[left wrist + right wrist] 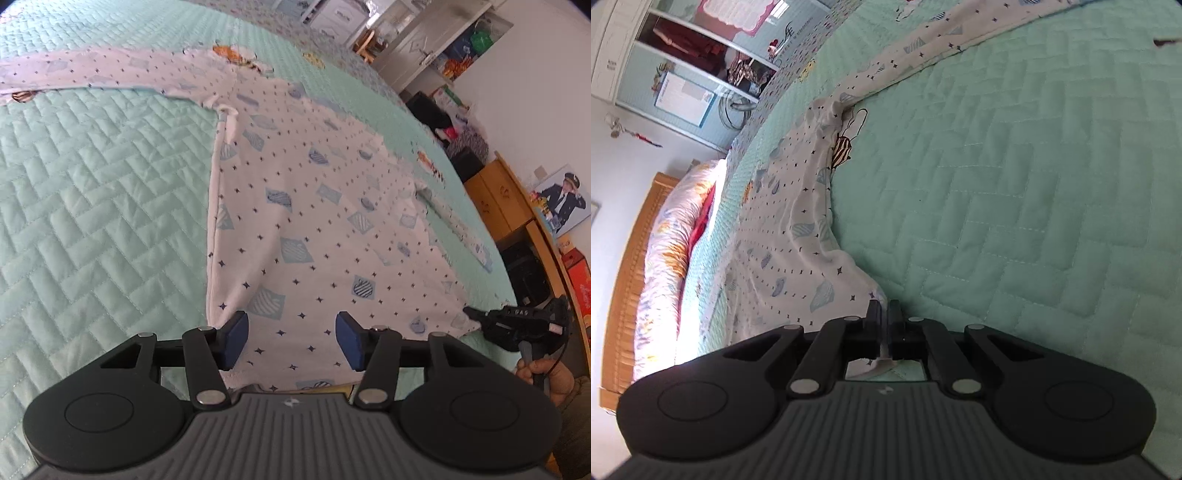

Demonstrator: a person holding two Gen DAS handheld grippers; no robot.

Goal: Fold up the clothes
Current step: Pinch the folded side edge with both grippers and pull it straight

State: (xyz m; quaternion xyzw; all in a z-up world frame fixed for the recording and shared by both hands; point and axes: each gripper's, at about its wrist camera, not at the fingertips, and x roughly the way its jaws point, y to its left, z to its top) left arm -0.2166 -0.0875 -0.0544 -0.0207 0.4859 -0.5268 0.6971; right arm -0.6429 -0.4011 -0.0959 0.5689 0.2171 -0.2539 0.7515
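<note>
- Garment [303, 221], a white top printed with blue patches, lies spread on the green quilted bed [92, 221], one sleeve [92, 74] stretched out to the side; no fold shows in the body.
- Right claw [884, 314] is pressed together on the hem corner; left claw [291, 341] hovers spread over the near hem.
- Judging by this, folding is at an early stage or restarting.
- Open quilt flanks both side edges, giving room to swing cloth.
</note>
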